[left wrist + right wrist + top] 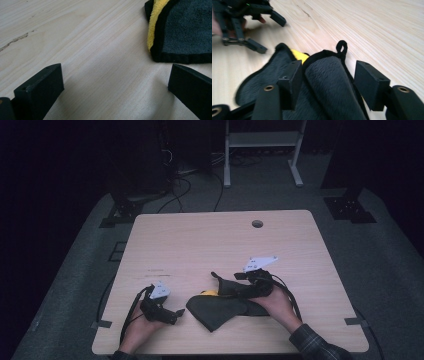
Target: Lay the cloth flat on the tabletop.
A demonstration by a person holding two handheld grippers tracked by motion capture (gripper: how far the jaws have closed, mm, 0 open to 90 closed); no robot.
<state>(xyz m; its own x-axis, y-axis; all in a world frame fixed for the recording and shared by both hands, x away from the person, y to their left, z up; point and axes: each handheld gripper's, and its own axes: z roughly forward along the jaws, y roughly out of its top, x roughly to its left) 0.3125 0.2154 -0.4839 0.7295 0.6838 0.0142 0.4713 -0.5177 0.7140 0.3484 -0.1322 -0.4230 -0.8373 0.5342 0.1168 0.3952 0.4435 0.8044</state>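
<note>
The dark microfibre cloth (220, 309) lies at six o'clock on the table (200, 240) — a fold runs between the right gripper (328, 75)'s parted jaws, seemingly unpinched; the left gripper (176, 314) gapes empty.

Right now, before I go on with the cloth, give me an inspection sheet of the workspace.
Surface: pale wooden table, round hole near far edge.
Job's things: dark cloth with yellow underside, folded, a ridge of it between the right jaws.
Clutter: nothing seen.
Grippers: left gripper open over bare wood beside the cloth; right gripper jaws apart around the cloth ridge, one pad touching it, no squeeze visible.
Cables: one trails from each gripper; more on the floor behind.
Surroundings: dark room, white frame, black stands.
</note>
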